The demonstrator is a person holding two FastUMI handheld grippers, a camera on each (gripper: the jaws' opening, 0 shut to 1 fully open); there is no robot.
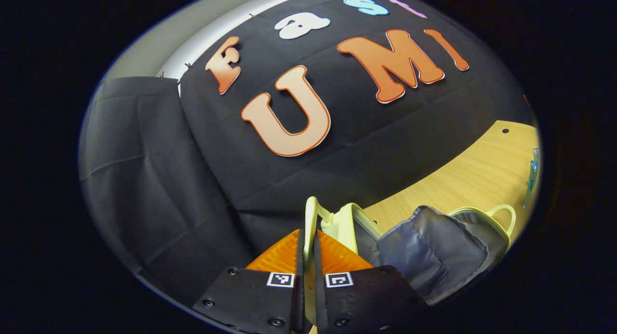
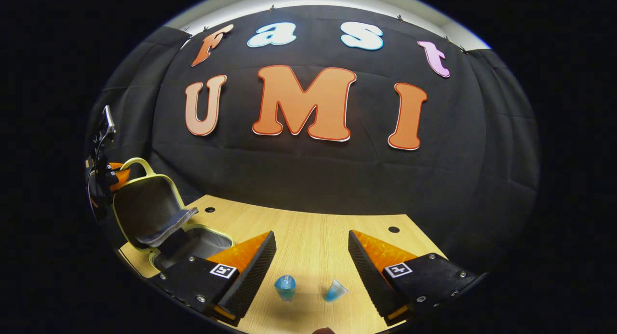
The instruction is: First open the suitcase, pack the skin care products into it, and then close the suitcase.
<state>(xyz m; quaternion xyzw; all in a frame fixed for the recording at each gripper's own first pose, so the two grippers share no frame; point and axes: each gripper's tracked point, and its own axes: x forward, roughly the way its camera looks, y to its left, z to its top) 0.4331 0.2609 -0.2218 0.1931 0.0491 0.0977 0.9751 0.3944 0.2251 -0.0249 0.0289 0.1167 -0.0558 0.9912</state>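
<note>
Left gripper view: left gripper (image 1: 308,247) clenched on pale-yellow suitcase lid's handle (image 1: 311,218), holding the grey-lined suitcase (image 2: 144,206) open at far left. Right gripper (image 2: 312,257) released above two small blue skincare bottles (image 2: 285,287); keep lid steady while grasping one.

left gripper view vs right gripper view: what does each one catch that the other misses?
Left gripper view: its tongs shut on the suitcase lid's handle, close up. Right gripper view: its open tongs above two small blue bottles on the table, plus the left tongs far off at the lid. Both: the open suitcase, wooden table, black cloth wall.
</note>
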